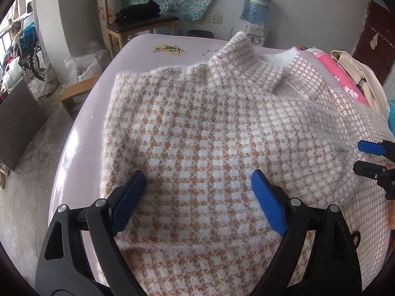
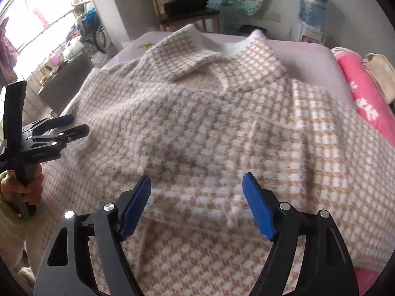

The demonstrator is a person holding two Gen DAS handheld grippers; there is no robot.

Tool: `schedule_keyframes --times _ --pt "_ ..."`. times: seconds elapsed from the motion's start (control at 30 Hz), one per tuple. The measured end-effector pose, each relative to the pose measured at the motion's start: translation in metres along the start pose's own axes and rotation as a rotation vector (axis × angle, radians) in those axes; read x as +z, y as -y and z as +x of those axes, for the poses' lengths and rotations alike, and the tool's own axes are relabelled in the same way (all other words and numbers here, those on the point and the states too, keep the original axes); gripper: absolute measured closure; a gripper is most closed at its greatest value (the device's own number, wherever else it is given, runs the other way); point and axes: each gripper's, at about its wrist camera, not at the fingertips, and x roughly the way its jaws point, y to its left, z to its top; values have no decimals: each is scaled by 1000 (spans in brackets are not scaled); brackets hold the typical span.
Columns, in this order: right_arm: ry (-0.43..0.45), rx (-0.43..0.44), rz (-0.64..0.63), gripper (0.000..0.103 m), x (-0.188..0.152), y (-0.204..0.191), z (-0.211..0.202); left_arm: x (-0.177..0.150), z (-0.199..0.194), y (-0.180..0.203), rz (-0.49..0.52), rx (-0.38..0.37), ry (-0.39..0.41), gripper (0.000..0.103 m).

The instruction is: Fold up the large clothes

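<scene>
A fuzzy tan-and-white houndstooth coat [image 1: 209, 128] [image 2: 197, 123] lies spread over the pale pink table [image 1: 81, 133], collar [image 1: 237, 49] [image 2: 187, 49] at the far end. A folded-over layer lies on top, its edge running across near my left fingers. My left gripper [image 1: 197, 177] hovers just over this layer, open, with only flat cloth under the gap. At the left edge of the right wrist view, a hand holds the left gripper [image 2: 76, 124]. My right gripper [image 2: 197, 180] stands open over the coat's near middle, nothing pinched; it also shows as the right gripper [image 1: 358, 155].
A wooden chair [image 1: 138, 22] with a black bundle stands beyond the table, a water dispenser [image 1: 256, 5] beside it. A pink cloth [image 1: 343, 79] [image 2: 365, 93] and a beige garment [image 1: 358, 71] lie at the table's right edge. Plastic bags [image 1: 84, 64] and a low stool [image 1: 76, 91] sit on the floor left.
</scene>
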Motion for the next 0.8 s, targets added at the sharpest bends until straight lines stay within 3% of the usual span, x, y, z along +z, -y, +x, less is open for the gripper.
schedule_keyframes --times 0.1,0.23,0.3,0.43,0.63,0.8 --pt "-10 1 79 29 -2 18 5 1 -5 6 -14 -37 7 17" --pt "-39 -81 68 29 -5 11 19 -5 7 17 22 18 -33 12" --pt "-32 -83 89 29 -5 8 11 -8 10 24 68 56 -30 10" --pt "43 -72 174 29 -18 24 -32 -10 10 24 65 70 -19 8" --pt "117 -85 462 28 -54 115 -109 -12 10 26 68 89 -12 8" --pt "157 -232 723 28 -99 205 -160 -12 9 28 71 112 -11 7"
